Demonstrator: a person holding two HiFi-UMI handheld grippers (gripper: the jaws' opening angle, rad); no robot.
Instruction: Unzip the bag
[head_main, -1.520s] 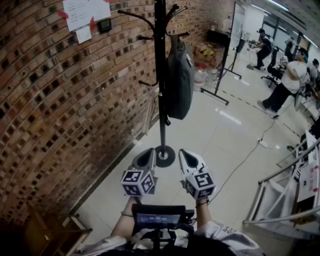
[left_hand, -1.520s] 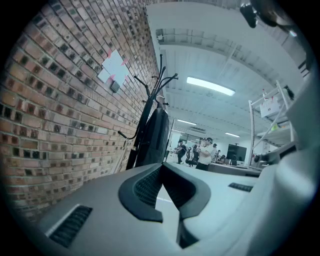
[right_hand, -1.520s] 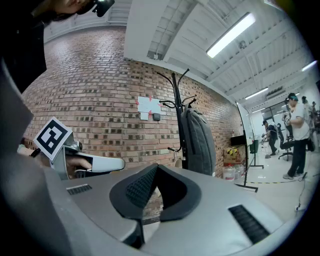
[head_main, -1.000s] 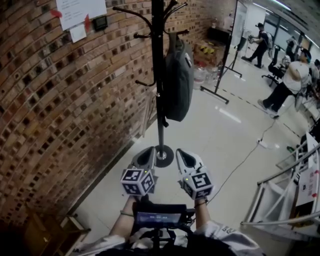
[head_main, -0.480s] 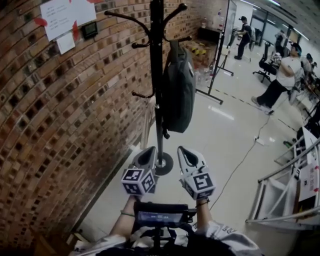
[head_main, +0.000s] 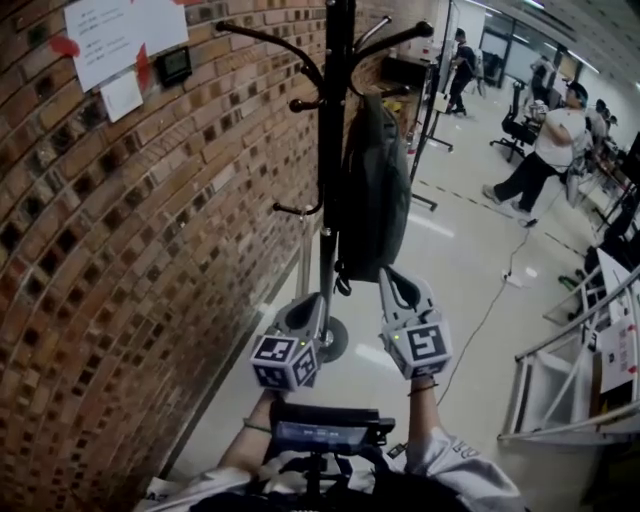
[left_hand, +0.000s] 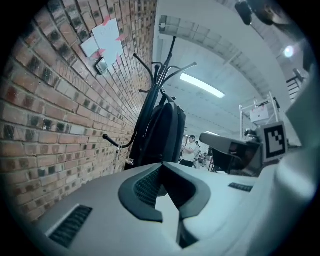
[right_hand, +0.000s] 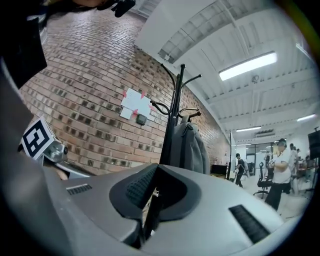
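Observation:
A dark grey bag (head_main: 372, 190) hangs from a hook of a black coat rack (head_main: 333, 120) beside the brick wall. In the head view my right gripper (head_main: 389, 272) is raised, its tips just under the bag's lower end; I cannot tell whether they touch it. My left gripper (head_main: 303, 308) is lower, in front of the rack's pole and round base. Both are shut with nothing between the jaws. The left gripper view has the bag (left_hand: 167, 134) beyond the closed left gripper (left_hand: 167, 187). In the right gripper view the bag (right_hand: 192, 147) hangs past the right gripper (right_hand: 155, 187). No zipper shows clearly.
A brick wall (head_main: 120, 230) with taped papers (head_main: 120, 35) runs along the left. White metal frames (head_main: 570, 400) stand at the right, and a cable (head_main: 480, 320) crosses the floor. Several people (head_main: 540, 150) and a board stand (head_main: 425, 110) are at the far end.
The rack and bag have come nearer in the head view. My right gripper has risen up to the bag's lower end; the left gripper has stayed low.

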